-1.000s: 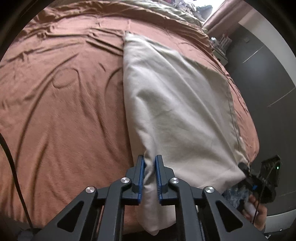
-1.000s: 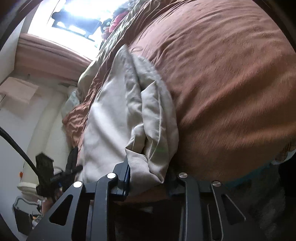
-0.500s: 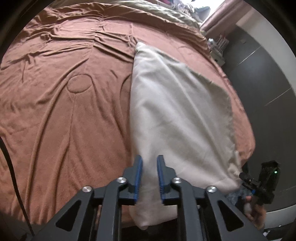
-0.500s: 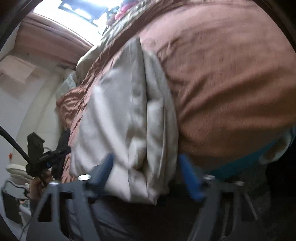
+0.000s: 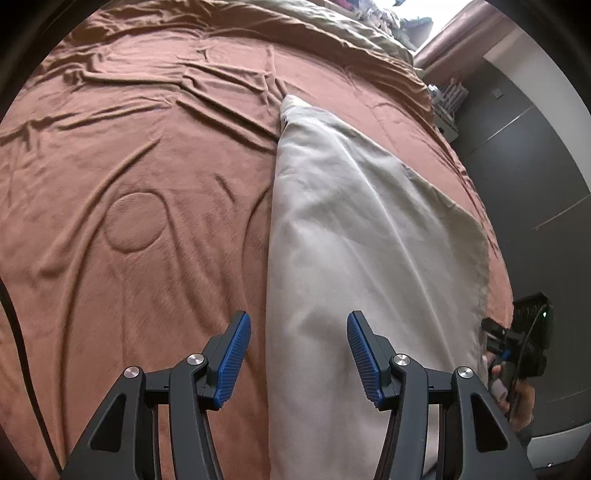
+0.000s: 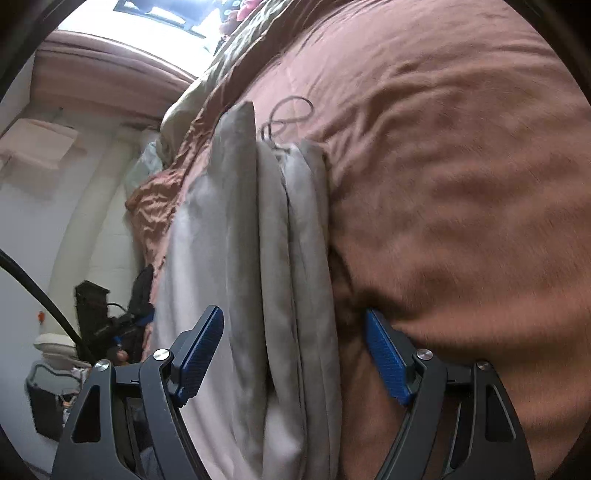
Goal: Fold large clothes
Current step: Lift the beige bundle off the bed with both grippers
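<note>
A large cream-beige garment (image 5: 354,251) lies folded lengthwise on the brown bedspread (image 5: 140,177), running from the near edge toward the far side. My left gripper (image 5: 299,354) is open, its blue pads either side of the garment's near left edge, holding nothing. In the right wrist view the garment (image 6: 266,258) shows as stacked folds with a drawstring at the far end. My right gripper (image 6: 295,354) is open around the garment's near edge, not clamped. The right gripper also shows at the left wrist view's right edge (image 5: 517,347).
The brown bedspread (image 6: 461,184) covers the whole bed, wrinkled at the far left. An olive blanket (image 5: 332,22) and piled clothes lie at the head. A dark wall (image 5: 535,166) stands right of the bed. A black cable (image 6: 40,295) crosses the right wrist view.
Both grippers were shut on the garment's near edge and have opened, letting it go. The garment has settled flat on the bed, and both cameras have lifted slightly.
</note>
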Demonstrator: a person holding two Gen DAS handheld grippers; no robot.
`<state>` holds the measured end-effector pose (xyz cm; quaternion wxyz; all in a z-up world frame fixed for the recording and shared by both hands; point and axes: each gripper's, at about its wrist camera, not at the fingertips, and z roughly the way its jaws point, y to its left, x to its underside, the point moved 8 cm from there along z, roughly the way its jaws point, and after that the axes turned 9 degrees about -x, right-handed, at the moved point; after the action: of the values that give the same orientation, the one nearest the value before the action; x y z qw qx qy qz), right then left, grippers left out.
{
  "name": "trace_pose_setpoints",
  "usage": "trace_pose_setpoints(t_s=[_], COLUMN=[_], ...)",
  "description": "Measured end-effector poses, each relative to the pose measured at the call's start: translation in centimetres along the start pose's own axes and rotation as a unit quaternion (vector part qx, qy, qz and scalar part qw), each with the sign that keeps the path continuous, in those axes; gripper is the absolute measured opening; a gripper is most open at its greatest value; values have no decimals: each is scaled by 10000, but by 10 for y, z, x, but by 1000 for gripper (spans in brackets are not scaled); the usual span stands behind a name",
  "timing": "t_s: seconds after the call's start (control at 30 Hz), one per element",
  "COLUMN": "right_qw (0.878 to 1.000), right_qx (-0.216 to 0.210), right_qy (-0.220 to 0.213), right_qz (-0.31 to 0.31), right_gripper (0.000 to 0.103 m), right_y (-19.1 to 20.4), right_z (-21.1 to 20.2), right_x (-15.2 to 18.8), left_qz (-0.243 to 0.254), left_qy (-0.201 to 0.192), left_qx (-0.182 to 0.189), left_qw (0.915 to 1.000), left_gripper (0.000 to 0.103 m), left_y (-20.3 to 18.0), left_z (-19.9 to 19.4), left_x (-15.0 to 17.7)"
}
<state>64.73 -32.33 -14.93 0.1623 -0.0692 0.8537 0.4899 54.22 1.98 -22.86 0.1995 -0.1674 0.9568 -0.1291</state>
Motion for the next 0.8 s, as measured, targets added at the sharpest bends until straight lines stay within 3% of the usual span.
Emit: trace_pose_setpoints(t_s=[0.17,0.33,0.4,0.43,0.47,0.53,0.67,0.8], right_qw=[9991,9960,9958,9962,9961,9966,9990,9987], right_qx=[-381,-793,-725,-632,-580,-572,-401,-301], right_qy=[89,339,437,464,482,445,210,32], right_qz=[153,236,335,392,454,402,-45,-407], right_gripper=[76,74,60,43,31,18,8,7], right_y=[-9,-6,-11,-17,-18,-14,10,39], right_z=[20,49,61,62,66,71,62,45], right_x=[-30,-37,-39,-39,-39,-41,-46,-40], left_qz=[10,-144,-133,-132,-131,-132,-105,144], left_qy=[47,52,37,38,38,37,-146,-441], left_qx=[-4,91,52,29,16,-3,-34,-80], left_qw=[10000,9998,9999,9999,9999,9999,9998,9989], left_gripper=[56,56,56,56,52,41,20,14], left_y=[-4,-9,-11,-11,-12,-14,-21,-40], left_z=[24,39,41,42,42,40,23,-1], left_x=[-12,-22,-25,-26,-27,-27,-29,-32])
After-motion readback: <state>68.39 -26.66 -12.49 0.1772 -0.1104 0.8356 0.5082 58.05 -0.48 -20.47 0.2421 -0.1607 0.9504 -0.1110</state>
